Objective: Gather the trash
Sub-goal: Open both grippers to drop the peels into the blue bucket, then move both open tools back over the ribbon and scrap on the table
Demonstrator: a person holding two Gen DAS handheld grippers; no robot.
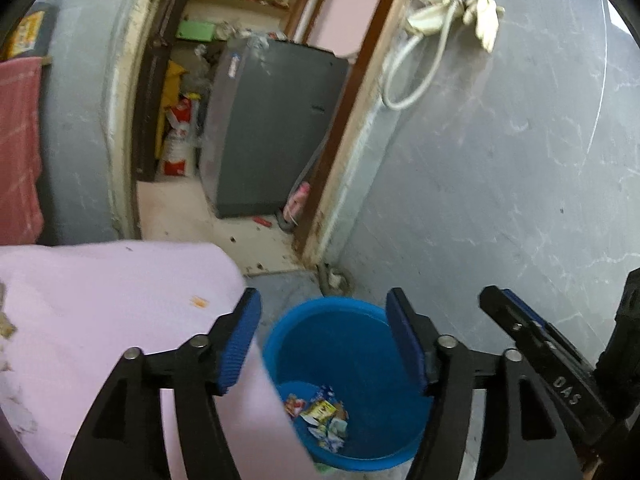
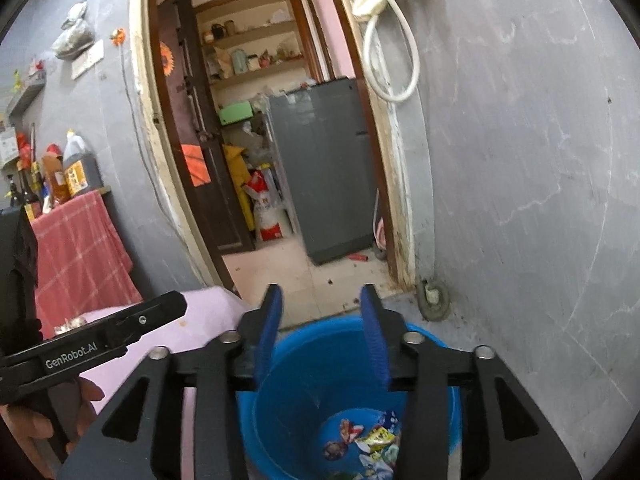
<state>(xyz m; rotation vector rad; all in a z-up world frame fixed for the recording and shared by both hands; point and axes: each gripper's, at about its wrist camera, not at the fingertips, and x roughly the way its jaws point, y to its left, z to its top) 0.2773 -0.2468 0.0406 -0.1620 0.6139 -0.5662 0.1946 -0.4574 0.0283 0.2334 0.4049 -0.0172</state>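
Left claw (image 1: 322, 336) above blue bucket (image 1: 360, 360), tilted down, fingers spread wide, holding nothing. Right claw (image 2: 322, 336) alongside, over same bucket, fingers apart, holding nothing. Wrappers (image 2: 370, 444) lie on bucket bottom. Pink-covered table (image 1: 100, 312) just left.

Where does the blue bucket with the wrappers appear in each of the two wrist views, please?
Left wrist view: the blue bucket sits bottom centre, between the open left gripper fingers, beside the pink cloth.
Right wrist view: the bucket is bottom centre, just right of middle, below the open right gripper.
Shared landmark: the grey fridge in the doorway above it.
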